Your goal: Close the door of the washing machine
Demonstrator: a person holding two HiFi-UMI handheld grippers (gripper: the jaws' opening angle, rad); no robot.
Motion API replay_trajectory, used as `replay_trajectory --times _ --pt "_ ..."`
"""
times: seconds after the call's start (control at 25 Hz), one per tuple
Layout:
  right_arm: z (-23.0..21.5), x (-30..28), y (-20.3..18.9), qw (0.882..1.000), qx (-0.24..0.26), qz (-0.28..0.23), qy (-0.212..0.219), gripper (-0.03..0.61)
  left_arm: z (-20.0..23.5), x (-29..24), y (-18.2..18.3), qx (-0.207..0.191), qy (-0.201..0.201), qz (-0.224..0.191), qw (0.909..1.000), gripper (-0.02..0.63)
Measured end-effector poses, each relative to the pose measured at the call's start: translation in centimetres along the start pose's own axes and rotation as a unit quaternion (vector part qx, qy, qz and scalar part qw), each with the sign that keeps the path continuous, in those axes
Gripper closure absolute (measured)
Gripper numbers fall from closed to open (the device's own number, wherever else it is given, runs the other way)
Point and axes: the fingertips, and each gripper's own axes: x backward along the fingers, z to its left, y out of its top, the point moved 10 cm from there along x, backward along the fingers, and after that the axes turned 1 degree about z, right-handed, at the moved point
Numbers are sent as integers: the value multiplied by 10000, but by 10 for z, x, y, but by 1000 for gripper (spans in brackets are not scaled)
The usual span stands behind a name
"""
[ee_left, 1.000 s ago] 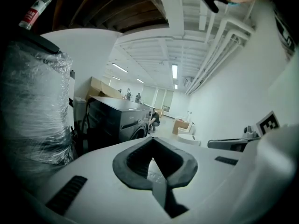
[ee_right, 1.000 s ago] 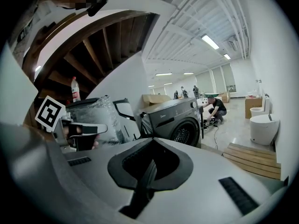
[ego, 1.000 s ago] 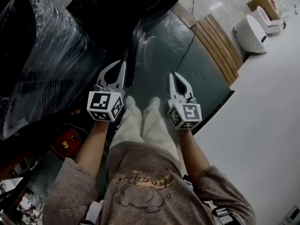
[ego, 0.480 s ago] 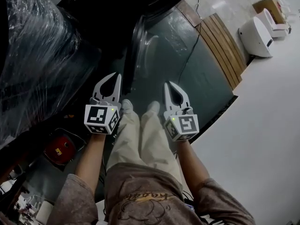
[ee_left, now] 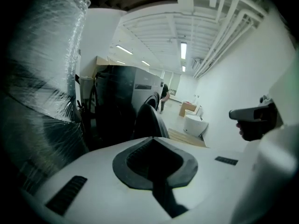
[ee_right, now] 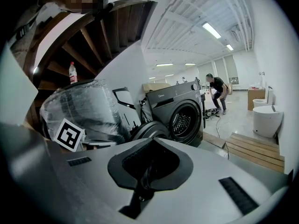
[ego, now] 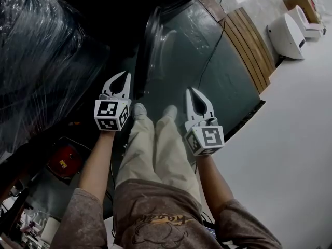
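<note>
Checking status: is the door shut yet?

>> No. The washing machine (ee_right: pixel 181 110) has its door (ee_right: pixel 148 130) swung wide and the drum is showing. Nothing of the task is done that the pictures show.

Where are the grippers?

>> Both are out in front of the person, short of the door, touching nothing. The left gripper (ego: pixel 124 78) has its tips together and nothing between them. Same for the right gripper (ego: pixel 193 92): tips meet and it holds nothing. The door sits just beyond the left one, edge-on from the head view, beside a big plastic-wrapped bundle (ego: pixel 41 61).

What's left, then?

>> Judging by this, all of it: reach the door, push it round to the drum opening, press until it latches.

Any readable text?

>> There's a small logo on the machine's top panel (ee_right: pixel 160 96). It looks like "Midea", but it's too small to be sure. The marker cubes (ego: pixel 110 115) carry only black-and-white squares. The shirt print (ego: pixel 155 223) is upside down and not legible. The red box (ego: pixel 63 162) on the floor has a yellow label, also unreadable.
</note>
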Motion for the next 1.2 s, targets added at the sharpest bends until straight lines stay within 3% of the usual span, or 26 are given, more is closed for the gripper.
replay_trajectory --times 0.28,0.72,1.2 --pt "-5 2 -8 9999 -90 61 -2 581 9 -25 -23 -111 -130 504 9986 615" --pt "-21 6 -14 9998 -162 145 40 581 -8 -33 -20 -15 -228 594 9980 615" --pt "-63 24 -24 9994 -325 145 -27 581 -72 -70 -8 -73 -626 589 9963 615"
